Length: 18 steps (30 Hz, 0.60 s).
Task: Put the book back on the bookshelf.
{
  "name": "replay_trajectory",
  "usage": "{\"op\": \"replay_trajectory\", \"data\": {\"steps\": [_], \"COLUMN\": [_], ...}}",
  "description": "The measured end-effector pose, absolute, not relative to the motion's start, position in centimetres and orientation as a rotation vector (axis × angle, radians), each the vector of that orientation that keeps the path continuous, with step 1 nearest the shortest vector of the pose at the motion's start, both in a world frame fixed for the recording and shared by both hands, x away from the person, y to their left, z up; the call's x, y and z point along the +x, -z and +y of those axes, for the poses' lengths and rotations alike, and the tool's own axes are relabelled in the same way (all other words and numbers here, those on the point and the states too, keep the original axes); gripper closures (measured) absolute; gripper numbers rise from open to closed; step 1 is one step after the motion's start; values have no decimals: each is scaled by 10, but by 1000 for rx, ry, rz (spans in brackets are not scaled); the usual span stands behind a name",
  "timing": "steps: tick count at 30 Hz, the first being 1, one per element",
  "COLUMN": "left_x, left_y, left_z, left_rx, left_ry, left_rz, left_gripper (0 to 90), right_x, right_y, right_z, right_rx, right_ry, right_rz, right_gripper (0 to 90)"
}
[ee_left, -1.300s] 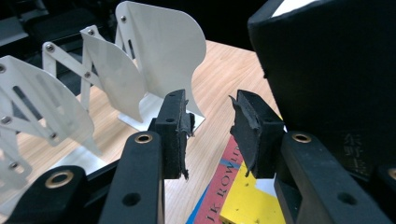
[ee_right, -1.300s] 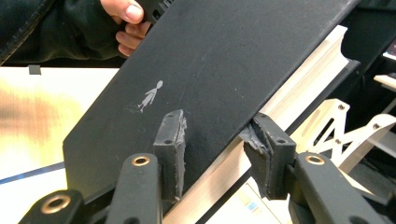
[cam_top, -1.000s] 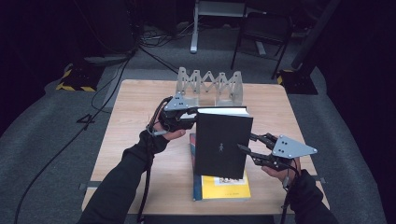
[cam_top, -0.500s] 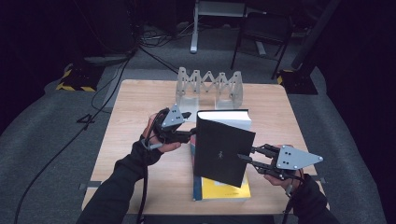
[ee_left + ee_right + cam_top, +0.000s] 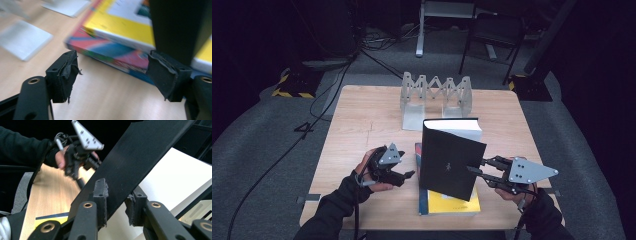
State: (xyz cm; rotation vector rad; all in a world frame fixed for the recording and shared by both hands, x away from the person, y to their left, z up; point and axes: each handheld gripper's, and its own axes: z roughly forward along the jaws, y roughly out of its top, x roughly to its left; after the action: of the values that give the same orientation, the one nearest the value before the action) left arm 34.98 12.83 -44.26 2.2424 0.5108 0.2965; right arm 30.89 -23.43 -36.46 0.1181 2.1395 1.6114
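Note:
A black hardback book (image 5: pixel 451 156) stands tilted over a flat stack: a yellow book (image 5: pixel 452 204) on a colourful one (image 5: pixel 112 53). My right gripper (image 5: pixel 473 170) is shut on the black book's front cover (image 5: pixel 140 157), with white pages (image 5: pixel 175 180) beyond; its jaws closed further in the last second. My left gripper (image 5: pixel 406 175) sits low over the table left of the stack. Its jaws have just been opening and stand wide (image 5: pixel 112 75) with nothing between them. The right gripper view also shows it farther off (image 5: pixel 77 170).
A white zigzag rack (image 5: pixel 434 95) with flat base plates (image 5: pixel 25 40) stands at the back of the wooden table (image 5: pixel 357 125). Cables and a chair (image 5: pixel 492 35) are on the floor behind. Bare wood lies left of the stack.
The left gripper let go of the black book's left edge, dropped toward the table's near left and opened. The book now tilts, held by the right gripper alone.

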Motion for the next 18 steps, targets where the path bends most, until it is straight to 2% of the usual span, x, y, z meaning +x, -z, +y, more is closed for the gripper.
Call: {"op": "replay_trajectory", "data": {"steps": [1,3,5,7,9,18], "left_x": [345,342,343,342,339,340], "left_y": [450,454,457,457,454,442], "left_z": [121,118,118,118,116,100], "left_rx": [2270,2287,2284,2288,2281,2146], "left_ry": [-277,-323,-280,-196,-167,-110], "left_rz": [488,489,504,468,418,424], "left_gripper": [232,249,285,284,274,261], "right_x": [308,307,307,306,306,306], "right_y": [365,366,366,367,367,368], "right_z": [-234,-235,-235,-235,-235,-236], "right_rx": [115,121,126,120,119,112], "right_ry": [-1609,-1609,-1612,-1610,-1609,-1617], "right_rz": [2134,2134,2135,2134,2133,2134], "right_gripper": [723,724,724,724,724,725]}}
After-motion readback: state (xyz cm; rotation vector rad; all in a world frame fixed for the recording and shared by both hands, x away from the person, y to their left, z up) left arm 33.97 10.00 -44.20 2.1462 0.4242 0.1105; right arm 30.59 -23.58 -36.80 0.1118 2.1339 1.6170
